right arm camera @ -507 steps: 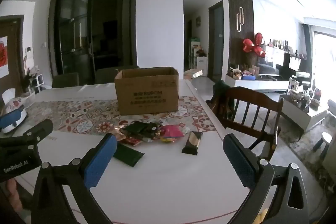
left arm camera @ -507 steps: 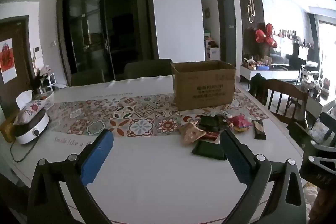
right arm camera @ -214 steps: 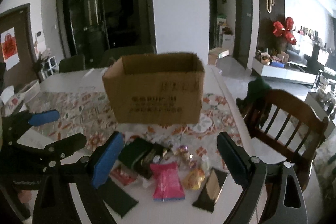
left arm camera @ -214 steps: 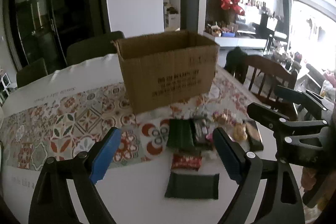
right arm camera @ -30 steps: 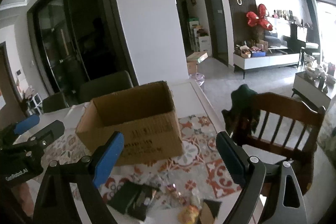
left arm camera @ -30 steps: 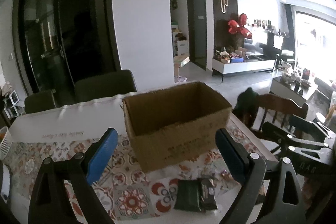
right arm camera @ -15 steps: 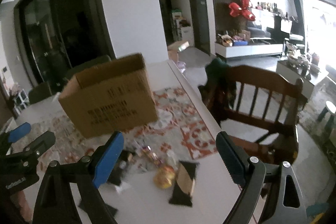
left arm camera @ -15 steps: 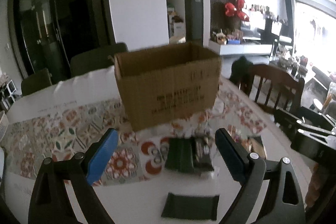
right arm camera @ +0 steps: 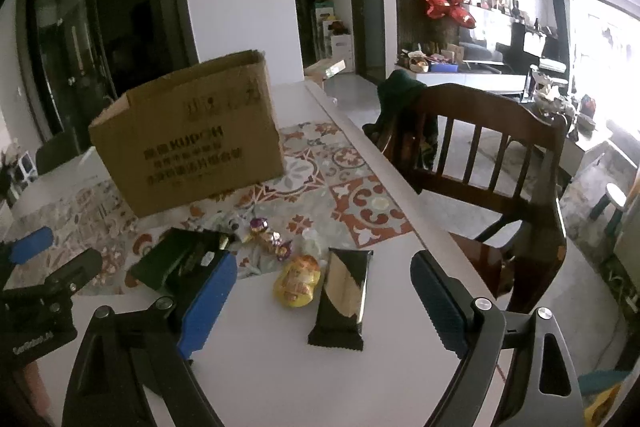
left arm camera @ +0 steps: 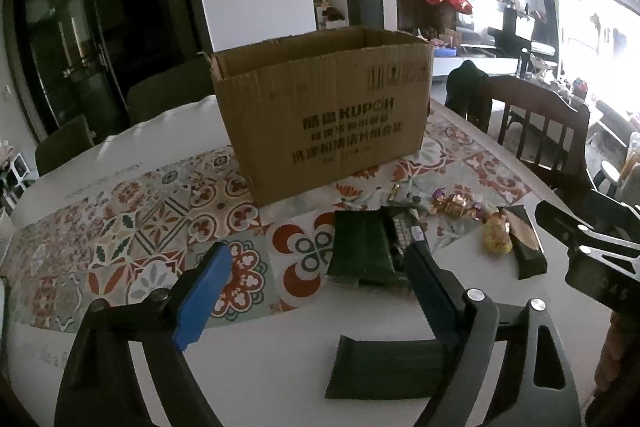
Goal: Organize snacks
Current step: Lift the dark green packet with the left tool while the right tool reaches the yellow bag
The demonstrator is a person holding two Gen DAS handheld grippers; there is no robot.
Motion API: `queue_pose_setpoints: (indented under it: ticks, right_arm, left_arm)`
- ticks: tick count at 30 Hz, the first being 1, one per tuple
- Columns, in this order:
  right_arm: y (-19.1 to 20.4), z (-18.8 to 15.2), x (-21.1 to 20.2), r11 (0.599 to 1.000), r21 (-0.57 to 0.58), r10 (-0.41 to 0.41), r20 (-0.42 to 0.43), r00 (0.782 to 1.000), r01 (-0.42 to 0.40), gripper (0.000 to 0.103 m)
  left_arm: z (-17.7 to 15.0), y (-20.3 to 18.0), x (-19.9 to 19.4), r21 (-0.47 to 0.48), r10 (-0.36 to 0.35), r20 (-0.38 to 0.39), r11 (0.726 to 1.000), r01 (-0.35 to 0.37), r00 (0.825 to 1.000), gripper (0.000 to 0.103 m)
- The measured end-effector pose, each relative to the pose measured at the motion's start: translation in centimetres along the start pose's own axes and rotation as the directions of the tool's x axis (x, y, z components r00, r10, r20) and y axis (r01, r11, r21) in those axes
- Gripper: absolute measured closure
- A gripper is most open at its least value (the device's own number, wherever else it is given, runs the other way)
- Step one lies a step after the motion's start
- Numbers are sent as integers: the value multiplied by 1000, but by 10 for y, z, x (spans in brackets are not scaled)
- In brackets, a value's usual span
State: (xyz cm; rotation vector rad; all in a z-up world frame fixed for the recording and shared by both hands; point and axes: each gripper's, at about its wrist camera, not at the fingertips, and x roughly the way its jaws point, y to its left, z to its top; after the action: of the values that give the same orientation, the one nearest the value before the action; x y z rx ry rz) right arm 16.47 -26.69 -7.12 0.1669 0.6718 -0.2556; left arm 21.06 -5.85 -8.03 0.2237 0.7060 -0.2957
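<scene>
The left tool (left arm camera: 316, 295) hung over the desk (left arm camera: 256, 379) with its two blue-padded fingers (left arm camera: 202, 297) set wide apart; they had just been narrowing a little, with nothing pressed between them. A dark green flat packet (left arm camera: 384, 367) lay on the bare white desk just below the tool, partly hidden by its right-hand finger. A little farther on, a dark green snack pack (left arm camera: 362, 247) rested on the patterned runner (left arm camera: 132, 223), touching a second dark pack with a printed label (left arm camera: 402, 231) beside it.

The right tool (right arm camera: 324, 297) also stood with its fingers wide apart, gripping nothing. Between its fingers in that view, flat on the desk, lay a black and gold wrapped bar (right arm camera: 344, 297) with a small yellow packet (right arm camera: 298, 281) touching its left side. Beyond these sat a cluster of small foil-wrapped sweets (right arm camera: 270, 239), some purple and gold, near the edge of the runner. The dark green packs appeared again at the left of this view, just past the tool's left-hand finger.

Behind all the snacks stood an open brown cardboard box (left arm camera: 326, 107), upright on the runner, with printed lettering on its near side. A dark wooden chair (right arm camera: 488, 155) stood at the desk's right edge.
</scene>
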Motion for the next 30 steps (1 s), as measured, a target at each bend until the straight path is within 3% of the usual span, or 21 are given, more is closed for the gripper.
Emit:
queue_pose_setpoints:
  ticks: [13, 30]
  right_arm:
    - [13, -14, 36, 999, 41, 29, -84, 996, -26, 38]
    - [18, -17, 62, 998, 56, 27, -131, 991, -20, 50]
  left_arm:
    - [5, 3, 38, -1, -54, -41, 999, 54, 998, 28]
    - [10, -8, 81, -12, -119, -122, 993, 119, 985, 33]
